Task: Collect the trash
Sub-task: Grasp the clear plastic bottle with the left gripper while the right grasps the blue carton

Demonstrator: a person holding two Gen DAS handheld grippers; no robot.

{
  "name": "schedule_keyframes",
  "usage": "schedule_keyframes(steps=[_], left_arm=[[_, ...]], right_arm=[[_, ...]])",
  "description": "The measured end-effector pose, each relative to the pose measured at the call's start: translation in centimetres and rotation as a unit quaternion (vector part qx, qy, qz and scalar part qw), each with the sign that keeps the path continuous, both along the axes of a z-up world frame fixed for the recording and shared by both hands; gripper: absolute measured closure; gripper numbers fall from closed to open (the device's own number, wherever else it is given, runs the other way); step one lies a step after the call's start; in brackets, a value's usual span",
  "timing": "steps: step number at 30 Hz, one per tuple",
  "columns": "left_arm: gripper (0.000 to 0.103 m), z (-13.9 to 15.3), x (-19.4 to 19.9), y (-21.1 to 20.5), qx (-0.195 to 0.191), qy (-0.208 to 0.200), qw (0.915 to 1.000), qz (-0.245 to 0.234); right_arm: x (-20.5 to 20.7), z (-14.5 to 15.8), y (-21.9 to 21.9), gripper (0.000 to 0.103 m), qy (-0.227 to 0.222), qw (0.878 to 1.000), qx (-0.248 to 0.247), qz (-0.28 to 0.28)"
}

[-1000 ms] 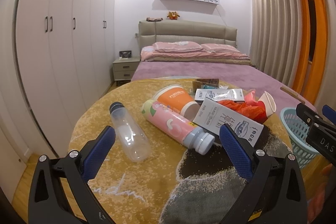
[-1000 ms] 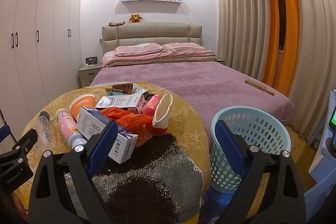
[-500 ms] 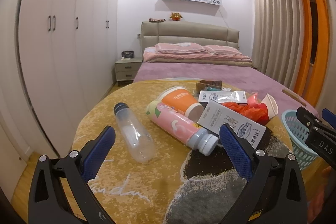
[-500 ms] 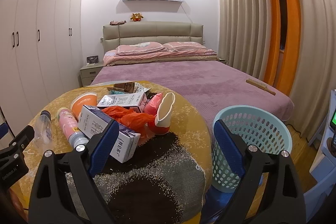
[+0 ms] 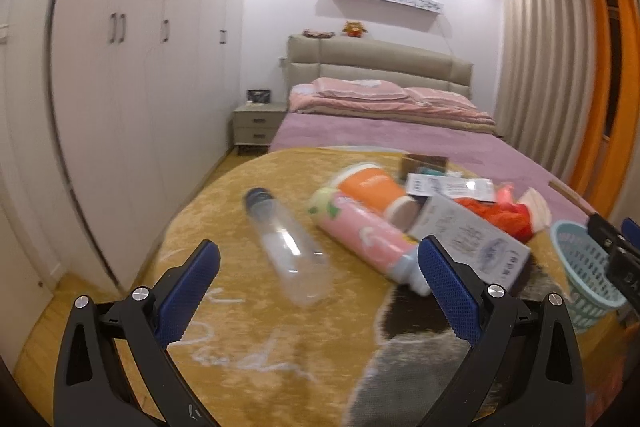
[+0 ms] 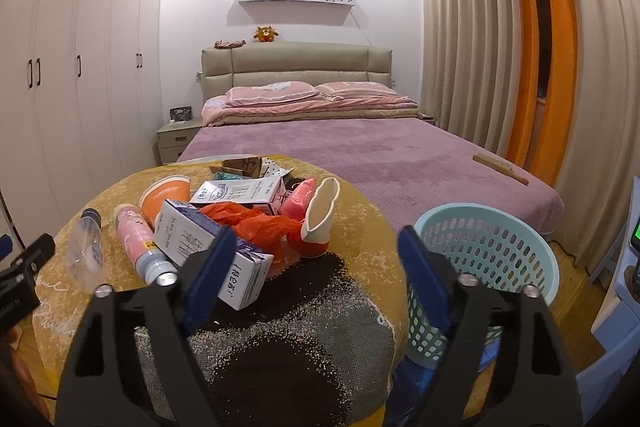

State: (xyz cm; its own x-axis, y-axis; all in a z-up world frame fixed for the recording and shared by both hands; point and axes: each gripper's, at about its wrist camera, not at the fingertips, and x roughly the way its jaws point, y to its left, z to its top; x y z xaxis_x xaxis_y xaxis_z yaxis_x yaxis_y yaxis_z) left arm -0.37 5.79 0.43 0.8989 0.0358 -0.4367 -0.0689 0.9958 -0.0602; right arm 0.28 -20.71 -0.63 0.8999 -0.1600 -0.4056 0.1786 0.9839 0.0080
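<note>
Trash lies on a round table under a yellow cloth (image 5: 248, 339): a clear plastic bottle (image 5: 286, 251), a pink bottle (image 5: 368, 235), an orange paper cup (image 5: 372, 185), a white carton (image 5: 468, 243), an orange plastic bag (image 6: 256, 223) and a crushed white cup (image 6: 320, 215). My left gripper (image 5: 318, 281) is open and empty, just short of the clear bottle. My right gripper (image 6: 314, 273) is open and empty, over the table's near right part, between the white carton (image 6: 208, 247) and a light blue basket (image 6: 488, 267).
The basket stands on the floor right of the table. A bed with a purple cover (image 6: 360, 155) lies behind the table. White wardrobes (image 5: 132, 107) line the left wall and a nightstand (image 5: 256, 127) stands by the bed. Curtains (image 6: 500, 47) hang at the right.
The left gripper has moved left and nearer the clear bottle, and its view is blurred by motion. The right gripper has barely shifted. Both stay open.
</note>
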Motion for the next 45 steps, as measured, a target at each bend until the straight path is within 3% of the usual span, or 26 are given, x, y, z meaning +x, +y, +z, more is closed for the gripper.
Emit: schedule_keyframes(steps=[2,6,12,20,30,33,36,41,45], left_arm=[[0.007,0.1,0.3,1.5,-0.006,0.004,0.9998,0.017],[0.007,0.2,1.0,3.7,-0.022,0.018,0.9991,0.03],[0.007,-0.8,4.5,4.8,-0.055,0.084,0.9949,-0.002],[0.007,-4.3,9.4,4.0,-0.064,0.155,0.9857,-0.011],[0.015,-6.5,11.8,4.2,-0.057,0.194,0.9794,-0.005],[0.024,-7.1,12.1,4.5,-0.066,0.204,0.9767,-0.012],[0.044,-7.4,12.0,4.2,-0.057,0.208,0.9763,-0.024],[0.05,-7.3,10.8,4.1,-0.05,0.191,0.98,-0.029],[0.052,-6.6,9.4,4.4,-0.053,0.174,0.9825,-0.04]], right_arm=[[0.2,-0.1,-0.1,0.04,0.005,1.0,0.006,0.008],[0.5,-0.3,0.0,0.048,0.011,1.0,0.013,0.019],[1.9,0.0,0.3,0.048,0.011,0.997,0.02,0.069],[6.1,-2.6,1.8,0.046,0.083,0.988,0.021,0.131],[10.2,-4.8,2.0,0.04,0.132,0.98,0.024,0.15],[10.2,-5.4,2.4,0.041,0.145,0.976,0.026,0.161],[9.3,-5.5,2.9,0.051,0.138,0.976,0.019,0.168],[7.3,-5.3,3.2,0.075,0.135,0.975,0.026,0.177],[6.0,-5.5,3.5,0.078,0.15,0.965,0.05,0.209]])
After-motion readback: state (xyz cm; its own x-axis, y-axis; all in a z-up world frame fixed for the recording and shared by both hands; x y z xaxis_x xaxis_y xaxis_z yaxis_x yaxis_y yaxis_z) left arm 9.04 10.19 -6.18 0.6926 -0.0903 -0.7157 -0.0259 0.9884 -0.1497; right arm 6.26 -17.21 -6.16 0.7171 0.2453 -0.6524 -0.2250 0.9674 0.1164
